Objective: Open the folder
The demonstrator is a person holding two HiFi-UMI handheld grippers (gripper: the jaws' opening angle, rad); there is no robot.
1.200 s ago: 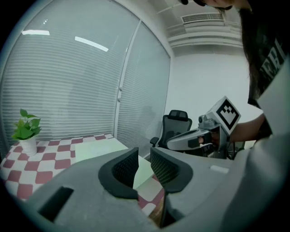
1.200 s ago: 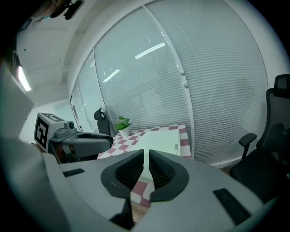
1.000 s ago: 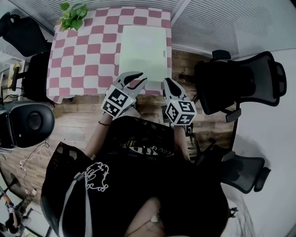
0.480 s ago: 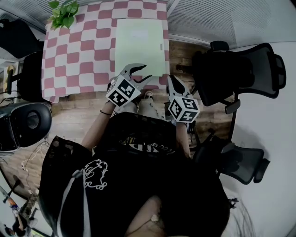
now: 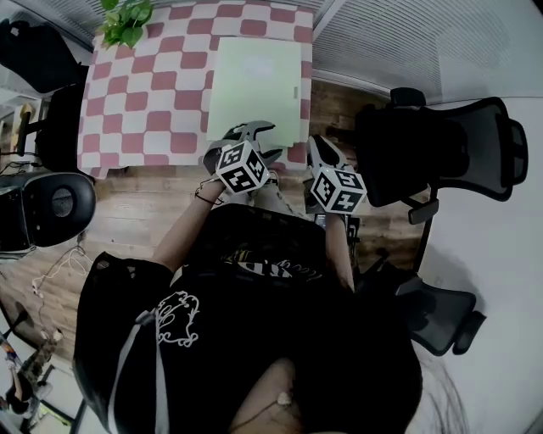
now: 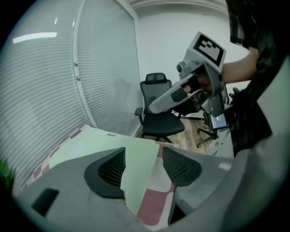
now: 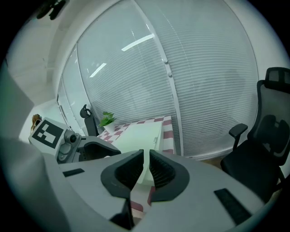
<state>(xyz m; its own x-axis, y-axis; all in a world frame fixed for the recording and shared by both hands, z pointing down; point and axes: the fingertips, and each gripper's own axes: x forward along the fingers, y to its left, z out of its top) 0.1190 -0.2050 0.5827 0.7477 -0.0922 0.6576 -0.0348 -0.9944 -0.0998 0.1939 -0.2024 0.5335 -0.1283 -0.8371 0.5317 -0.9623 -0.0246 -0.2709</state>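
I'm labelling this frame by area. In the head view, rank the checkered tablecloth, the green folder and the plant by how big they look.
1. tablecloth
2. folder
3. plant, though the frame's top edge cuts it off.
All three lie about equally far from the camera, so nearness hardly skews the order.

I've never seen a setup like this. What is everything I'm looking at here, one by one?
folder: one, pale green, flat on the table's right side
table: one, pink-and-white checked cloth, ahead of the person
plant: one, green, table's far left corner
office chairs: several, black, either side of the table
floor: wooden, brown
blinds: pale grey, beyond the table
person: one, black printed top
left tool: one, grey, over the folder's near edge; jaws apart, just been opening, gripping nothing
right tool: one, grey, by the table's near right corner; jaws close together, empty
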